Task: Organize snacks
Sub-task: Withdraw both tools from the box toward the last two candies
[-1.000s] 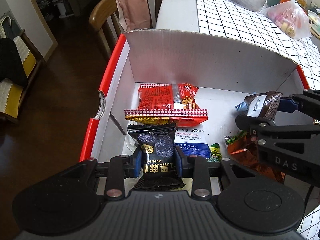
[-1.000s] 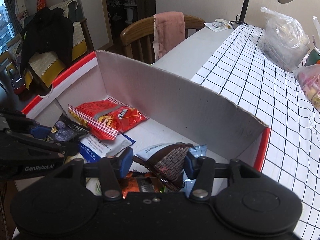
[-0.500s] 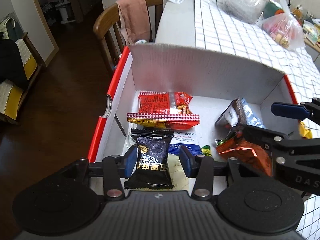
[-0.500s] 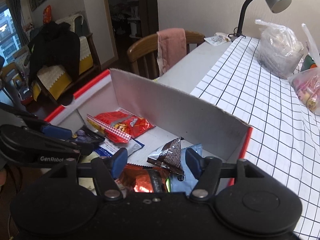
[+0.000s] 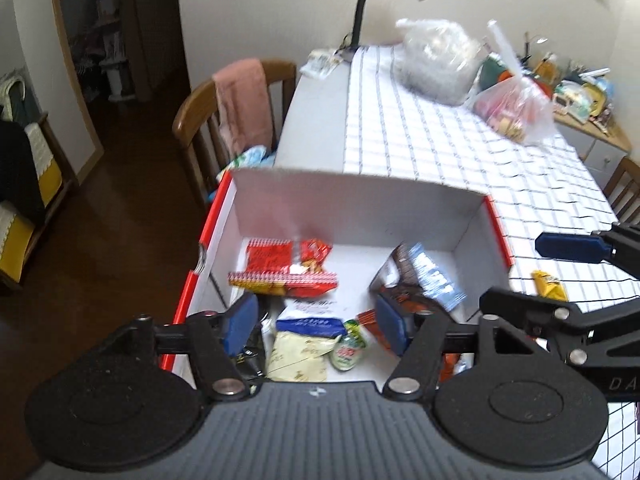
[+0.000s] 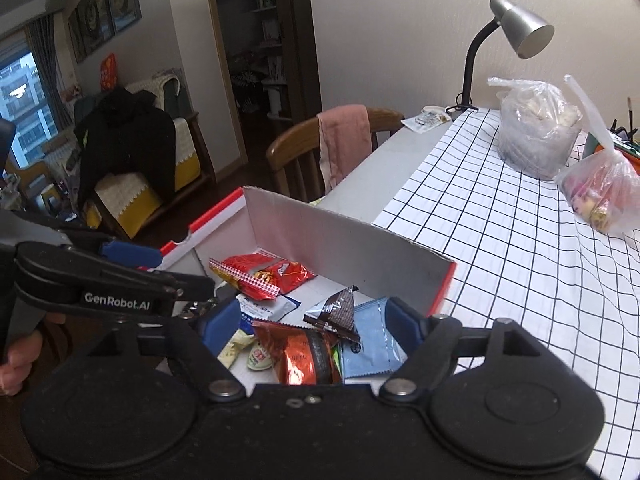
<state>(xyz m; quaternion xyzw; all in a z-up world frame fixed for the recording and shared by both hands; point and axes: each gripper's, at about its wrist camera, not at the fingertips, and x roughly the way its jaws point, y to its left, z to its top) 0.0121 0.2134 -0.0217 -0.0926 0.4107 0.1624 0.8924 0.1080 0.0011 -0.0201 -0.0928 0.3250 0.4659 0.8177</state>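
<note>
A white cardboard box (image 5: 352, 204) with red outer sides sits at the table's edge and holds several snack packets. My left gripper (image 5: 316, 322) hovers above its near side, jaws opening, nothing between them. The black packet (image 5: 250, 354) lies in the box under its left finger. A red bag (image 5: 286, 268), a blue-and-white packet (image 5: 310, 316) and a cream packet (image 5: 298, 354) lie beyond. My right gripper (image 6: 312, 320) hangs over the box (image 6: 340, 240), jaws opening and empty. Below it a brown triangular packet (image 6: 336, 312) rests on a light blue packet (image 6: 370, 340) and an orange foil pack (image 6: 300, 356).
A yellow packet (image 5: 548, 284) lies on the checked tablecloth (image 5: 420, 148) right of the box. Two plastic bags (image 6: 536, 128) and a desk lamp (image 6: 516, 28) stand at the far end. A wooden chair (image 5: 224, 120) with a pink cloth is behind the box; dark floor lies left.
Both grippers have let go: the black packet and the brown packet now lie in the box. Both jaws have widened, and both grippers have risen and drawn back from the box.
</note>
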